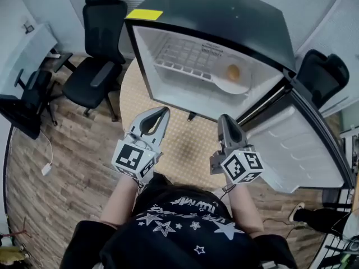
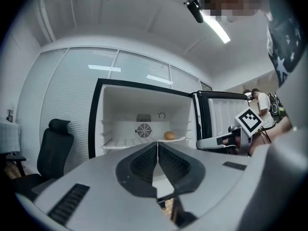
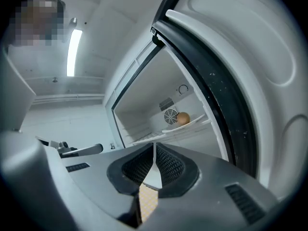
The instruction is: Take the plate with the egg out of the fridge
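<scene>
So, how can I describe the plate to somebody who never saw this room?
Find the small black fridge with its door open. Inside, at the right end of the white wire shelf, lies a white plate. It alone carries a brown egg.

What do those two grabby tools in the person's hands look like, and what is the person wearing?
The left tool and the right tool are light grey, beak-shaped, with dark ribbed pads inside. Each carries a white cube with black square markers. The person wears a black shirt with white stars.
</scene>
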The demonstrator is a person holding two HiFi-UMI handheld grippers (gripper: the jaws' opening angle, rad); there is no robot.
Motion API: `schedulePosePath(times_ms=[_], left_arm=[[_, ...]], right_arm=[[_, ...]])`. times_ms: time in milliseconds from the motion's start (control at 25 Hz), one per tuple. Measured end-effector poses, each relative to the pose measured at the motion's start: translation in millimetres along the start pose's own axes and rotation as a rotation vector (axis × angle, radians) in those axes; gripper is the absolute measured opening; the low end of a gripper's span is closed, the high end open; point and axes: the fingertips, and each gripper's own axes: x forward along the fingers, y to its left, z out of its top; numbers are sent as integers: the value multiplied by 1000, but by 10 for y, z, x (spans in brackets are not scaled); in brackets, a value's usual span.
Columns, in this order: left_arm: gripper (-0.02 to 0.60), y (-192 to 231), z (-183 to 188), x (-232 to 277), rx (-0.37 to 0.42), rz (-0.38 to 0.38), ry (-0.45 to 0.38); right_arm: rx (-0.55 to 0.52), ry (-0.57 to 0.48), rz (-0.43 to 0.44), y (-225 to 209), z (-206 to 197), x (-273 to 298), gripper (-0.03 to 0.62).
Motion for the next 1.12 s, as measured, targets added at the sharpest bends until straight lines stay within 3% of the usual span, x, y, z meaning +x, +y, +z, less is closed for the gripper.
schedulePosePath(times_ms=[480,640,880,1120], left_arm=[[15,407,-21,541,-19,-167,6],[15,460,-60,656,-24,-228,14],[15,504,-92,794,-30,-304,17],[15,537,-140,871,-39,-353,24]], right_arm=[[244,-72,-181,-213,93,408,40],[334,-153,-214,-228,225,487,114],[497,-241,-280,-360,295,540,136],[541,-267,-324,-395,310,605,182]])
